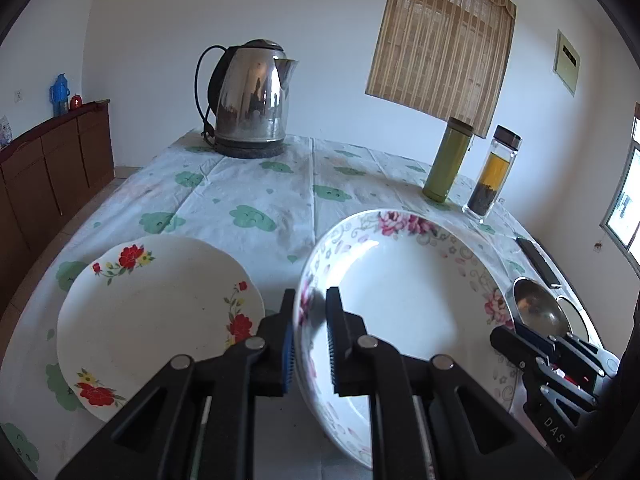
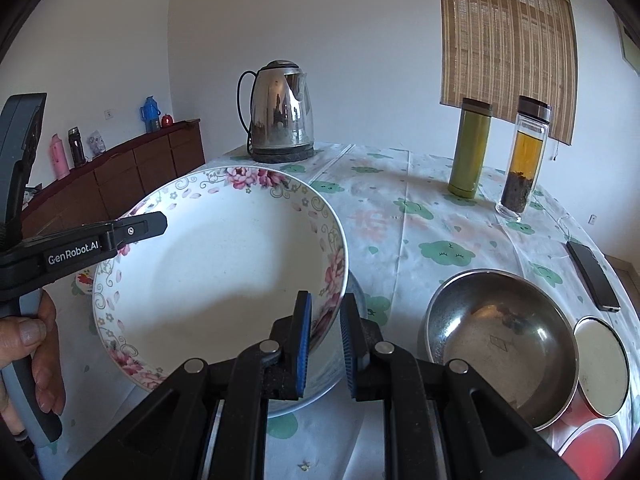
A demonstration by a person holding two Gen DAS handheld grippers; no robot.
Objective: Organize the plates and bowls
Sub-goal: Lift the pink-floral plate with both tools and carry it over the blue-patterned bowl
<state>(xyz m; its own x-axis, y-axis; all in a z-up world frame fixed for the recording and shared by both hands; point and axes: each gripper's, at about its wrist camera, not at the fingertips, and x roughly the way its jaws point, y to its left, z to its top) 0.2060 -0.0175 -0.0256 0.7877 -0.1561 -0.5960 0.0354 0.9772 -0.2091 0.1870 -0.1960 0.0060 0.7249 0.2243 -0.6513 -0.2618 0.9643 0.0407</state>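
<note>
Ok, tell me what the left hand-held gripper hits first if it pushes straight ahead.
The left hand-held gripper already straddles the rim of the pink-flowered bowl, so it would press into that rim at once. Beyond it lies bare tablecloth, then probably the kettle, though depth is unclear.

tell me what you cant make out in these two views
- Underside of the pink-flowered bowl: hidden in both views.
- Flat lid by the steel bowl: cut off at the right wrist view's edge.
- Red-flowered plate: its near rim is behind the left gripper.
</note>
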